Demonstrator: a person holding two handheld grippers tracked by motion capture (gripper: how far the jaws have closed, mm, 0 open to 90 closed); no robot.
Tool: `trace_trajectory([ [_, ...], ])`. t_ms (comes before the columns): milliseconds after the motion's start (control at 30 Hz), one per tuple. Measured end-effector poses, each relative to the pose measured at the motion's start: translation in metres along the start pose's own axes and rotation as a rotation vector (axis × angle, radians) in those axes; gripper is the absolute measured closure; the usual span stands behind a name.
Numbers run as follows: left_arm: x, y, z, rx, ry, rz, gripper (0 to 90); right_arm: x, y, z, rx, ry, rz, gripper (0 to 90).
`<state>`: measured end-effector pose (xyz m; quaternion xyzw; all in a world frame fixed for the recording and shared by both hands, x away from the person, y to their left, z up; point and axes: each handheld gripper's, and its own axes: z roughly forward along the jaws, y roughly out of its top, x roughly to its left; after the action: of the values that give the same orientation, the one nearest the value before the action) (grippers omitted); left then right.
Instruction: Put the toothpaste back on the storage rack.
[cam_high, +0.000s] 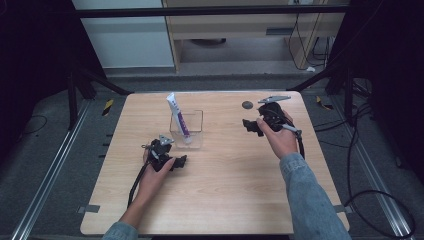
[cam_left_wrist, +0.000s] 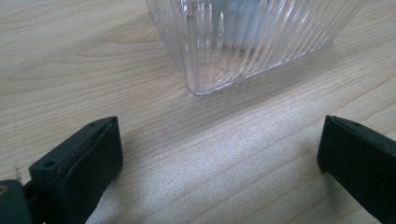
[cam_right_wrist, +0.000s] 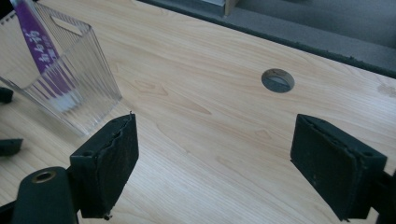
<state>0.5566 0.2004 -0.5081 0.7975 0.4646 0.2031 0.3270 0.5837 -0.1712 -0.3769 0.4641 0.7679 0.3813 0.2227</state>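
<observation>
A clear ribbed plastic container (cam_high: 192, 134) (cam_left_wrist: 243, 42) (cam_right_wrist: 79, 93) stands at the middle of the wooden table (cam_high: 225, 200). A white and purple tube (cam_high: 177, 117) (cam_right_wrist: 39, 51) leans inside it, its top sticking out to the far left. My left gripper (cam_high: 181, 161) (cam_left_wrist: 218, 140) rests low just in front of the container's near corner, jaws wide open and nothing between them. My right gripper (cam_high: 250, 125) (cam_right_wrist: 219, 140) hovers to the right of the container, also open and holding nothing, its jaws facing left toward it.
A round grommet hole (cam_high: 247, 105) (cam_right_wrist: 278, 80) sits near the table's far edge, just behind the right gripper. Black frame legs flank the table's far corners. Cables (cam_high: 380, 200) lie on the floor to the right.
</observation>
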Motion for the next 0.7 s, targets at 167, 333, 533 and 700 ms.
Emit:
trace_trajectory([
  [167,0.000,0.000,0.000,0.000,0.000,0.000,0.0,-0.009,-0.012,-0.005,0.014,-0.006,-0.010,14.3],
  [333,0.000,0.000,0.000,0.000,0.000,0.000,0.0,-0.016,-0.025,-0.007,0.040,-0.015,-0.018,13.3],
  [533,0.000,0.000,0.000,0.000,0.001,-0.002,0.0,-0.024,-0.042,-0.006,0.063,-0.029,-0.020,12.9],
  [700,0.000,0.000,0.000,0.000,0.000,-0.002,0.0,-0.029,-0.054,-0.002,0.087,-0.037,-0.020,12.7],
])
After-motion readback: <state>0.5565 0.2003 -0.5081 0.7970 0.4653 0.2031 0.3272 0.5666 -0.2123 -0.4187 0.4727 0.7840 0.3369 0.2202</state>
